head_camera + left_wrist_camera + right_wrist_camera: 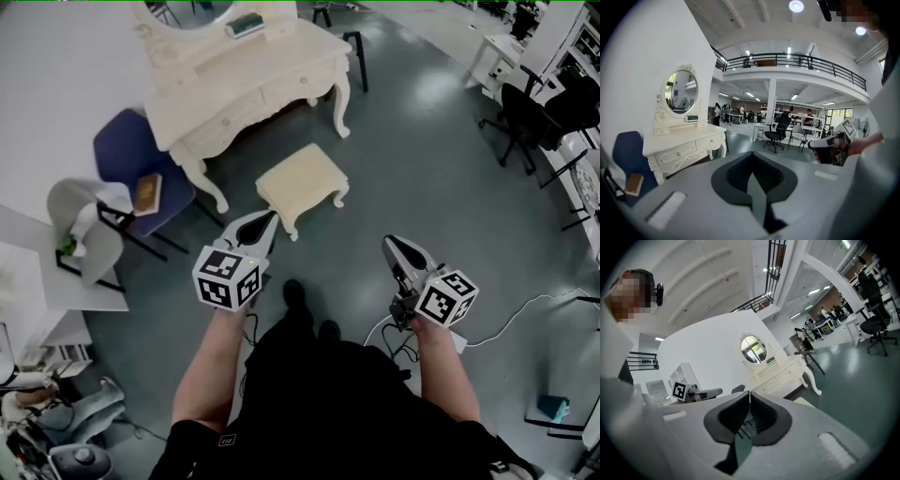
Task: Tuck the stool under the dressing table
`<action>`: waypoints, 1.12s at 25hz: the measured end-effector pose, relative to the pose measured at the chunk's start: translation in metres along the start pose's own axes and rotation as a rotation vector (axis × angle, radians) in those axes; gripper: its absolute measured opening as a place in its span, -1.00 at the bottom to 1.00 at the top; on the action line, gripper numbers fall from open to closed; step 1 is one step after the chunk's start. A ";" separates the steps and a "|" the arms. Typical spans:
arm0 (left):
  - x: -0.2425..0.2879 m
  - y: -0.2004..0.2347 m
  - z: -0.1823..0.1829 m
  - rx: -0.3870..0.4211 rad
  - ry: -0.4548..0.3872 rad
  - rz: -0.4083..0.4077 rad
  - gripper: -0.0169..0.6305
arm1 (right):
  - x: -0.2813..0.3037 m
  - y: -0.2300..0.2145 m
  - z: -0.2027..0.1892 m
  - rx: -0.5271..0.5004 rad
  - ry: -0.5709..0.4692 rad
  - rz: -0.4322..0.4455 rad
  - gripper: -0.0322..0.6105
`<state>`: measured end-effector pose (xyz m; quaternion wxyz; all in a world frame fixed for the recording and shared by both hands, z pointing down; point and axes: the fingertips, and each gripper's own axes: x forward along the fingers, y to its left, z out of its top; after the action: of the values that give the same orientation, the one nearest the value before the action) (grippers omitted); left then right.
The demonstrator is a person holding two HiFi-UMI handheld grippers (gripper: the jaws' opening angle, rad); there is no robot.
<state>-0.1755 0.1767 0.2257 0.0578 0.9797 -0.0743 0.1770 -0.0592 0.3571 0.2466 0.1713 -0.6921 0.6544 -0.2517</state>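
Observation:
The cream stool stands on the grey floor, out in front of the white dressing table, not under it. My left gripper is shut and empty, its tip just short of the stool's near left corner. My right gripper is also shut and empty, to the right of the stool and nearer to me. In the left gripper view the shut jaws point past the dressing table with its oval mirror. From the right gripper view, its shut jaws face the table; a corner of the stool shows.
A blue chair with a book stands left of the dressing table, a white chair beside it. Black office chairs and desks line the right side. A white cable runs across the floor at the right.

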 end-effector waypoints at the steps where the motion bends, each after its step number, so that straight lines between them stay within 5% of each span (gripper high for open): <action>1: 0.004 0.006 -0.001 -0.005 0.001 0.002 -0.89 | 0.008 -0.003 0.000 0.001 0.014 0.004 -0.86; 16: 0.116 0.157 0.040 -0.073 -0.066 0.036 -0.89 | 0.192 -0.051 0.073 -0.105 0.168 0.055 -0.86; 28: 0.156 0.213 0.023 -0.167 -0.008 0.105 -0.89 | 0.281 -0.072 0.071 -0.091 0.325 0.160 -0.86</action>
<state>-0.0582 -0.0554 0.2782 0.1294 0.9669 -0.1404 0.1690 0.0448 0.0782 0.2646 0.0514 -0.5950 0.7373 -0.3158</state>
